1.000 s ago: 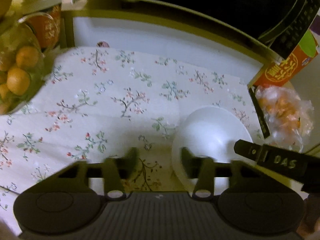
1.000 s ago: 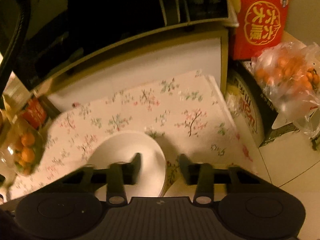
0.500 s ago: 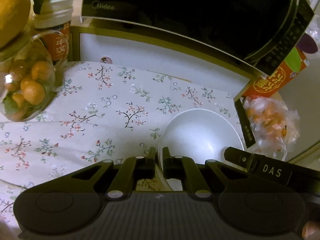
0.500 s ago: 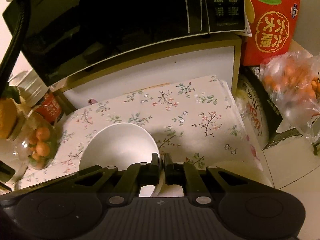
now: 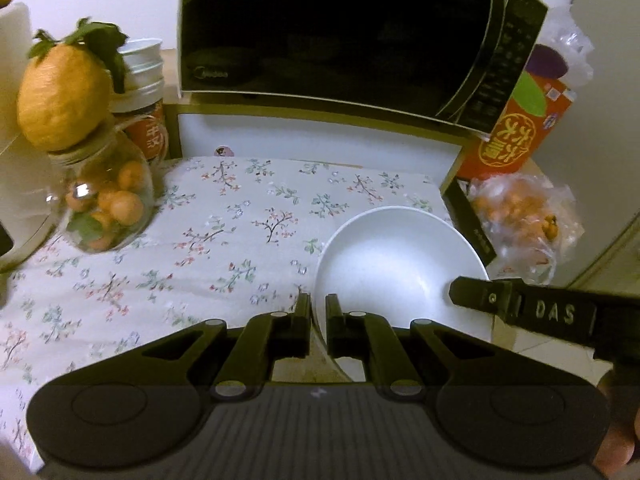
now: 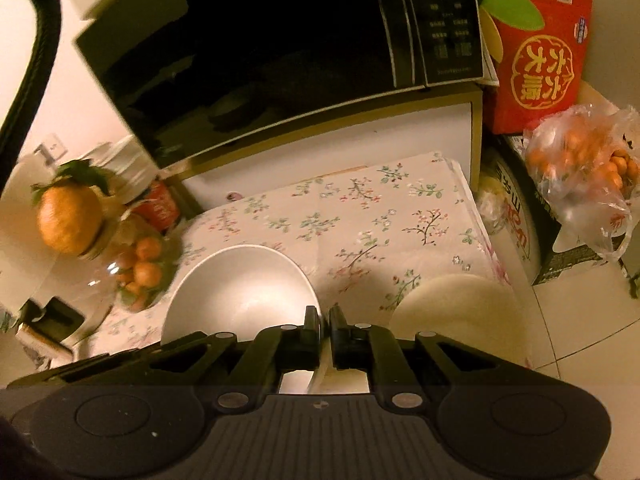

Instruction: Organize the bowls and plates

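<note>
A white bowl [image 5: 396, 264] is held over the floral cloth [image 5: 224, 232]. My left gripper [image 5: 318, 308] is shut on the bowl's near-left rim. My right gripper [image 6: 324, 320] is shut on the bowl's right rim [image 6: 240, 288]; its finger shows in the left wrist view [image 5: 520, 308] at the bowl's right side. In the right wrist view a second white dish [image 6: 460, 308] lies on the cloth to the right of the bowl, partly hidden by my right gripper's body.
A black microwave [image 5: 340, 36] stands on a white shelf behind the cloth. A glass jar of oranges [image 5: 104, 196] with a yellow fruit on top stands at the left. A red carton [image 5: 520, 132] and a bag of oranges [image 5: 520, 216] sit at the right.
Both grippers closed on the bowl's rim and lifted it; the views rose and pulled back from the cloth. The second dish came into the right wrist view.
</note>
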Demonstrator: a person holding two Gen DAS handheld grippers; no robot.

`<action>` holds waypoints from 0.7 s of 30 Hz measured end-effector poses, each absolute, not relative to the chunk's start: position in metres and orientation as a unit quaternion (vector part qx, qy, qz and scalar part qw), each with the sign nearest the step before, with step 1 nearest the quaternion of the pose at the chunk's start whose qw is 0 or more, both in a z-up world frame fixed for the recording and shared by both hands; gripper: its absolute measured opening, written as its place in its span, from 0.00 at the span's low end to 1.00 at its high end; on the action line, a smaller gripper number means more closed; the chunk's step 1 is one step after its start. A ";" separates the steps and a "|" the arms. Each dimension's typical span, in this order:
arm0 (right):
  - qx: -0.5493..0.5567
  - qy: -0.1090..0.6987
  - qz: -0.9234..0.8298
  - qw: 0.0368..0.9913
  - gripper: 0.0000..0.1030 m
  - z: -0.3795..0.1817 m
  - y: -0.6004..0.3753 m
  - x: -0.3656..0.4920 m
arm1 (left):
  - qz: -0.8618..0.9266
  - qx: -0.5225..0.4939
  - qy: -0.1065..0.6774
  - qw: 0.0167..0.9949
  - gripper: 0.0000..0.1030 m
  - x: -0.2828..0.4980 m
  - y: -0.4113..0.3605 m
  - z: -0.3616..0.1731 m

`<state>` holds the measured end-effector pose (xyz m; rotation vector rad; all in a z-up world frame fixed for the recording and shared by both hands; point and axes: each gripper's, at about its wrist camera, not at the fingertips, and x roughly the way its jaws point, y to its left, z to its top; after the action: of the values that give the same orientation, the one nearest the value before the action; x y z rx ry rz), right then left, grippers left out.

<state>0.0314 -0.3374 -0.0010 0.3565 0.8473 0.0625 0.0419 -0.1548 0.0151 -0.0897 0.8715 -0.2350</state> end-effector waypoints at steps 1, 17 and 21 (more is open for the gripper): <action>0.169 0.406 0.033 0.897 0.06 0.002 -0.335 0.025 | -0.114 -0.044 0.418 0.900 0.06 0.037 -0.153 0.017; 0.167 0.404 0.072 0.896 0.08 0.028 -0.313 -0.059 | -0.141 -0.043 0.423 0.894 0.07 -0.038 -0.126 0.033; 0.160 0.419 0.082 0.890 0.09 0.024 -0.308 -0.072 | -0.147 -0.032 0.442 0.884 0.07 -0.050 -0.124 0.020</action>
<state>-0.0719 -0.3077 0.0236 0.3326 0.8709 0.1703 -0.0502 -0.1242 0.0196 -0.0671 0.9201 -0.3066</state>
